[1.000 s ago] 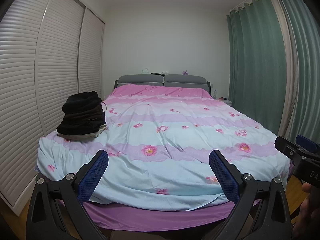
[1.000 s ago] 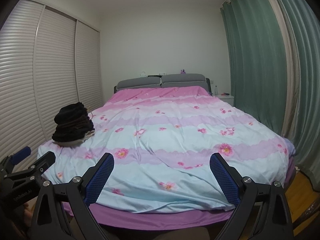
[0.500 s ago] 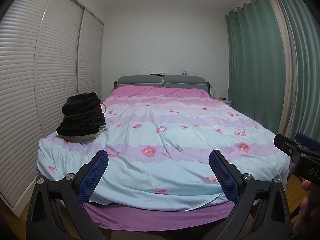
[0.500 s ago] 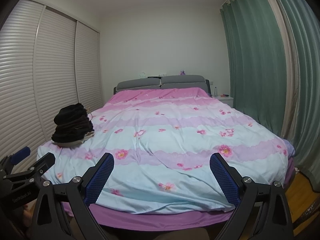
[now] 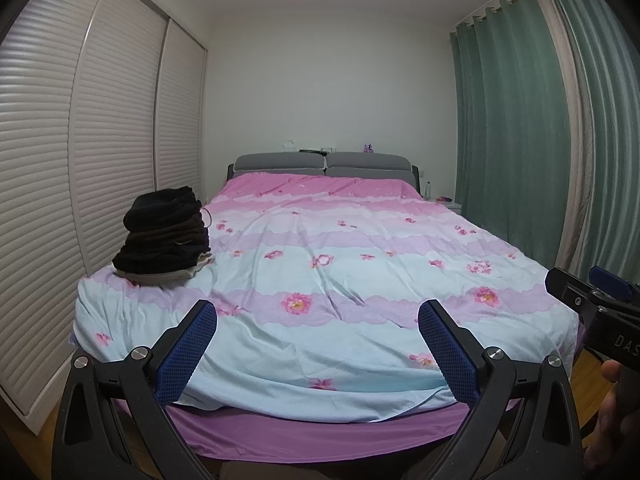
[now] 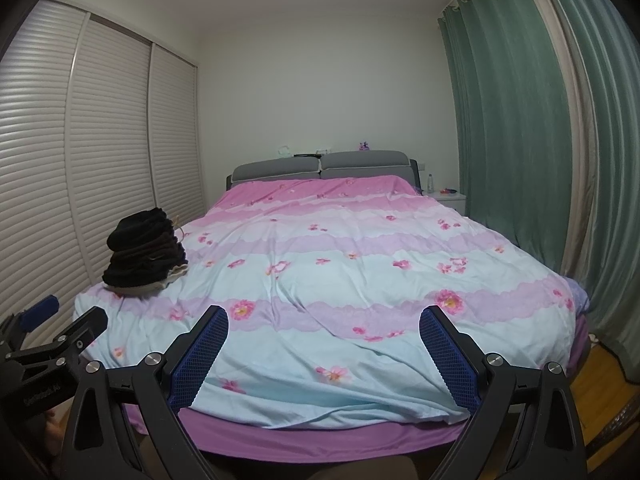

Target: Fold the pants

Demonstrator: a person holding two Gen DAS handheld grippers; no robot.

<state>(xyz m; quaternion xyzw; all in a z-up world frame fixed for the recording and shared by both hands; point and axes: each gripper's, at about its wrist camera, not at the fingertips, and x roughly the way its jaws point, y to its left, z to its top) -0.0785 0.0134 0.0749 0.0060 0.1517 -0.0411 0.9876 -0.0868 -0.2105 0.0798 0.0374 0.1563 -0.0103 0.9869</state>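
Simply dark pants stack [image 5: 162, 238], folded.

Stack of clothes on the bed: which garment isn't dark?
The bottom one. The pile of clothes is black and dark brown all the way down except the lowest piece, a beige garment whose edge pokes out on the bedspread.

Clothes pile [image 5: 162, 236] lies on bed's [image 5: 340, 280] left side, wardrobe [image 5: 80, 160] beyond.
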